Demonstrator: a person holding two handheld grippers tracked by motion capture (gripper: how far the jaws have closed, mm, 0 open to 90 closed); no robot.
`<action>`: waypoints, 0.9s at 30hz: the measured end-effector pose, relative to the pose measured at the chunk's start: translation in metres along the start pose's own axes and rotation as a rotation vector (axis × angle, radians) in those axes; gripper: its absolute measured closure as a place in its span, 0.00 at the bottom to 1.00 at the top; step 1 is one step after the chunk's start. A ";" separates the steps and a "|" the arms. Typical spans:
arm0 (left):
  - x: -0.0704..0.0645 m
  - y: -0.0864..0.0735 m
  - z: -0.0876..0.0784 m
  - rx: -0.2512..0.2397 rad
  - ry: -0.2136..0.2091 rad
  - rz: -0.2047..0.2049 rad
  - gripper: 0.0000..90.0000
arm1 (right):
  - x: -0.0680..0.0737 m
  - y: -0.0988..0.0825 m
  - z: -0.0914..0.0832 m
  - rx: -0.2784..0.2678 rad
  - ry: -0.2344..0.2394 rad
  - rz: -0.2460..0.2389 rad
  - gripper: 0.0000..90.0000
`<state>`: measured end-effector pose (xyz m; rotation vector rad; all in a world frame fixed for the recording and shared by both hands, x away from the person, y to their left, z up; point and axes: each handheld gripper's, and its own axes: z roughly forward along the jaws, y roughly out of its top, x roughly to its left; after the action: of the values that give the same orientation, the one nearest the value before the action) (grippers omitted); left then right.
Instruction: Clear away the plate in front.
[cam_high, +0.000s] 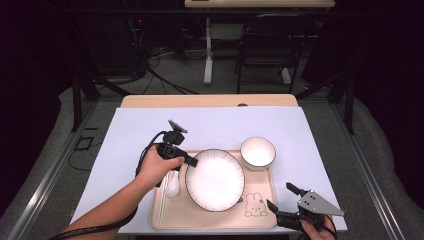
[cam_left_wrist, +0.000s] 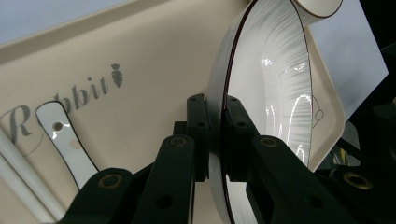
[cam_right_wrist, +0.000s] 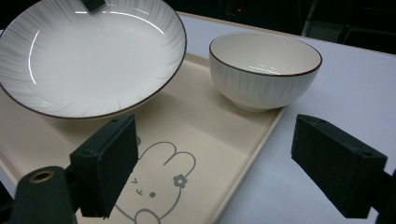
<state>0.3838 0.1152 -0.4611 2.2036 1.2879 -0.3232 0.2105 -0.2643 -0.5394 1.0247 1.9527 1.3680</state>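
The plate (cam_right_wrist: 88, 56) and bowl (cam_right_wrist: 265, 70) look like glazed ceramic, glossy white with sharp light streaks and fine grey brushed lines. The spoon (cam_left_wrist: 65, 140), lower left of the left gripper view, has the same shiny glaze. The beige tray (cam_right_wrist: 224, 140) looks like smooth, matt plastic. The lilac sheet (cam_high: 220, 122) under it is matt, like paper. The pads (cam_right_wrist: 109, 163) are matt black.
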 end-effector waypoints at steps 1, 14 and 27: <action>0.000 -0.001 0.002 0.001 0.002 0.000 0.92 | 0.000 0.000 0.000 0.000 0.000 0.000 0.16; 0.003 -0.003 0.021 0.034 0.030 0.016 0.93 | 0.000 0.000 0.000 0.001 0.001 -0.004 0.16; 0.020 -0.001 0.037 0.042 0.048 -0.023 0.93 | 0.000 0.000 0.000 0.001 0.002 -0.005 0.16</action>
<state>0.3962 0.1091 -0.5008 2.2459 1.3439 -0.3107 0.2102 -0.2642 -0.5391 1.0184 1.9564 1.3657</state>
